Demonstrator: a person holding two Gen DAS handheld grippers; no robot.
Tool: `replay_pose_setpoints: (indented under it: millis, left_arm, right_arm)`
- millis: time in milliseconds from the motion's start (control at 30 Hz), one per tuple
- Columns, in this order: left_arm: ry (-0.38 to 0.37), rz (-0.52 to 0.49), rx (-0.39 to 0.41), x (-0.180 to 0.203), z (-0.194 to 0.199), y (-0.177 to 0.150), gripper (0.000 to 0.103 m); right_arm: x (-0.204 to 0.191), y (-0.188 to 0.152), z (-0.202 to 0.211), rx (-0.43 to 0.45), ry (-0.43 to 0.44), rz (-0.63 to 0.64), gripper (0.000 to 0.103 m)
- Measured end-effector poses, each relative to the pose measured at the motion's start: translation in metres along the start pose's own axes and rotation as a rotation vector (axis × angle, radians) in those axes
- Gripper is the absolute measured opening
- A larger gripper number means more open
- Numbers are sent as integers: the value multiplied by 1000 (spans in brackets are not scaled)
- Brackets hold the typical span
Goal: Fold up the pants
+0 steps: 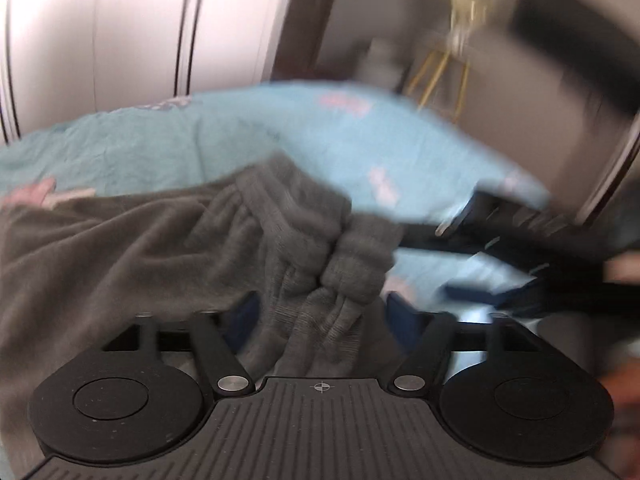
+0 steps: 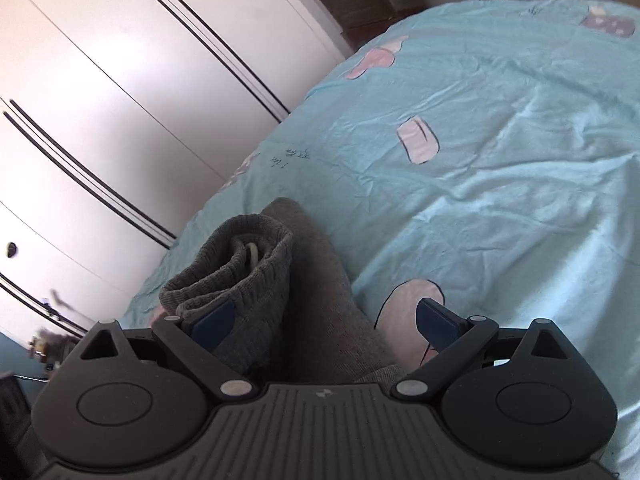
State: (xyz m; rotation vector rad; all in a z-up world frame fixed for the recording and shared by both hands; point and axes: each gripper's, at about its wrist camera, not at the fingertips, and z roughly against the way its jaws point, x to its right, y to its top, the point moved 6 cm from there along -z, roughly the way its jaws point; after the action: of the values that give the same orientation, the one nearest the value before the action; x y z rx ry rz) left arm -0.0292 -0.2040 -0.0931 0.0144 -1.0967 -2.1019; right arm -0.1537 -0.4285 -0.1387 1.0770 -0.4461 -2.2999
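The grey pants [image 1: 120, 256] lie on the bed, spread over the light blue sheet [image 1: 168, 140], with their ribbed, bunched end [image 1: 340, 256] heaped just ahead of the left hand-held gripper [image 1: 322, 312]. In the left wrist view the bed's far edge runs across the frame under the white wardrobe doors [image 1: 100, 40], and its right edge falls away toward a blurred dark object and a gold-legged stand [image 1: 440, 68]; this view is motion-blurred and fine detail cannot be read. In the right wrist view the sheet [image 2: 500, 160] lies bare and creased over most of the frame — open room ahead and to the right — while the bed's left edge runs close along the wardrobe doors [image 2: 120, 100]. The left hand-held gripper tilts downward with its jaws spread wide; the grey cloth sits between the blue pads [image 1: 246, 312] without being pinched. The right hand-held gripper [image 2: 324, 322] also tilts down toward the bed, jaws apart: a rolled ribbed cuff [image 2: 236, 276] rests against its left pad [image 2: 214, 320], and the right pad [image 2: 438, 320] stands clear over a pink print on the sheet — nothing is clamped. A pale shape at the left edge of the left wrist view is too blurred to identify.
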Motion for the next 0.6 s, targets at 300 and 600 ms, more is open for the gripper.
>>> replay_pose_setpoints:
  millis: [300, 600]
  left_arm:
    - [314, 293, 132, -138, 102, -23, 94]
    - [400, 625, 113, -225, 118, -70, 90]
  right_arm:
    - [-26, 3, -3, -39, 174, -110, 98]
    - [-70, -8, 9, 2, 38, 122, 94]
